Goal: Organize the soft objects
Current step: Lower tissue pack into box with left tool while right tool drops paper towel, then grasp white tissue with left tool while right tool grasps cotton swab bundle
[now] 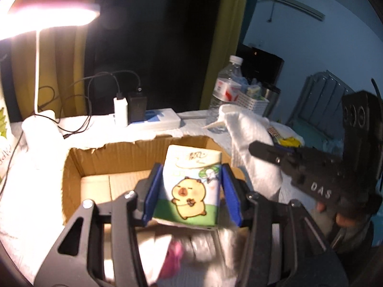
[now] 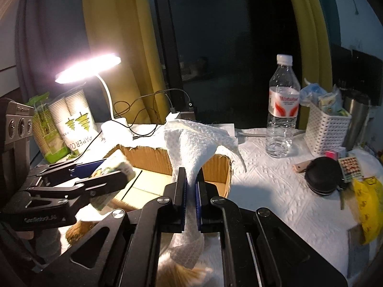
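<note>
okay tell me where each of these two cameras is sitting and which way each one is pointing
Left wrist: rides the left tongs, looking forward over the tissue pack they clamp, above the cardboard box; right tongs at the right.
Right wrist: rides the right tongs, facing the window, pinching a paper towel; left tongs at the left.
Shared: the box, desk lamp, water bottle, white basket.
</note>
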The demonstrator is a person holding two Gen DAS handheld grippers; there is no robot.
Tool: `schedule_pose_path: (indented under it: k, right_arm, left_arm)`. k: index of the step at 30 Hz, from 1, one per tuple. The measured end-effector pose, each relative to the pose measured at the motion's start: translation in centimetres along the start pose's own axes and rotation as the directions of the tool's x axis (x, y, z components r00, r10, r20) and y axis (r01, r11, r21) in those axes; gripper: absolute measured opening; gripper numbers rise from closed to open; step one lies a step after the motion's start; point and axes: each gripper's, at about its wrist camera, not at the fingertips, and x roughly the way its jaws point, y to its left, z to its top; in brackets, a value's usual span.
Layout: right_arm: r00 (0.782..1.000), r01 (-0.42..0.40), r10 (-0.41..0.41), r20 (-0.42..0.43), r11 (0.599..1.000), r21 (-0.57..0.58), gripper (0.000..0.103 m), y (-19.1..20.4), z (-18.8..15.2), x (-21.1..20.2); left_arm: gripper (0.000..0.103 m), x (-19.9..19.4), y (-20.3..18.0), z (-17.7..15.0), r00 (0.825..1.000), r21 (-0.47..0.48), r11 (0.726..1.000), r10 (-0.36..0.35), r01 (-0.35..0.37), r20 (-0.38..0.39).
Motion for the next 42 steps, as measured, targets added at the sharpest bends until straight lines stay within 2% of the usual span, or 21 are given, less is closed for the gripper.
schedule_pose_path:
  k: [3,7,8,9,10,11,12,14,17,24,34,36,42]
  right_arm:
    - [1.000,-0.005,0.005,-0.021,1.000,0.014,0.007,-0.5,0.3,1.8]
    - [0.998,0.000,0.000,-0.062,1.000,0.015,0.007,-1.0,0.0,4.1]
    - [0.997,0.007,-0.006,-0.078,1.000,0.014,0.007,-1.0,-0.1,4.9]
    - [0.996,0.012,-0.011,-0.091,1.000,0.013,0.011,-1.1,-0.2,5.4]
    - [0.994,0.015,-0.014,-0.106,1.000,0.013,0.014,-1.2,-0.3,5.8]
    - [0.993,0.015,-0.013,-0.121,1.000,0.015,0.023,-1.3,-0.4,6.1]
    - [0.992,0.012,-0.010,-0.123,1.000,0.018,0.033,-1.3,-0.4,6.1]
    - [0.993,0.014,-0.012,-0.115,1.000,0.016,0.043,-1.2,-0.3,5.7]
    - [0.995,0.034,-0.033,-0.097,0.999,0.014,0.050,-1.1,0.1,4.6]
    - [0.995,0.070,-0.069,-0.069,0.998,0.003,0.051,-0.5,-0.1,1.2]
    - [0.991,0.071,-0.067,-0.113,0.997,0.032,0.053,0.6,-4.0,-1.2]
    - [0.990,0.073,-0.066,-0.127,0.996,0.046,0.060,0.7,-5.0,-1.4]
    - [0.983,0.072,-0.057,-0.174,0.994,0.082,0.071,0.4,-8.1,-1.3]
  left_arm:
    - [0.051,1.8,0.6,0.1,1.000,-0.040,0.999,-0.013,0.013,-0.011]
    - [0.055,4.3,1.3,-0.3,0.997,-0.085,0.996,-0.025,0.019,-0.066]
    - [0.062,4.8,1.4,-0.4,0.997,-0.087,0.996,-0.026,0.019,-0.078]
    - [0.075,4.9,1.4,-0.4,0.996,-0.087,0.996,-0.029,0.022,-0.081]
    - [0.080,4.9,1.5,-0.5,0.996,-0.091,0.996,-0.034,0.027,-0.080]
    - [0.083,4.8,1.6,-0.5,0.996,-0.094,0.995,-0.037,0.030,-0.075]
    - [0.083,4.6,1.6,-0.5,0.997,-0.095,0.995,-0.037,0.030,-0.071]
    - [0.083,4.2,1.6,-0.4,0.997,-0.091,0.996,-0.026,0.019,-0.069]
    - [0.083,3.0,1.7,-0.4,0.998,-0.086,0.996,-0.012,0.008,-0.054]
    - [0.084,-0.7,1.6,-0.6,1.000,-0.065,0.998,0.008,-0.008,-0.007]
    - [0.085,-4.3,0.4,-3.6,1.000,-0.026,1.000,0.011,-0.011,-0.005]
    - [0.085,-4.8,0.4,-4.5,1.000,-0.021,1.000,0.012,-0.012,-0.019]
    - [0.085,-4.7,0.3,-6.9,0.996,-0.007,0.999,0.042,-0.043,-0.074]
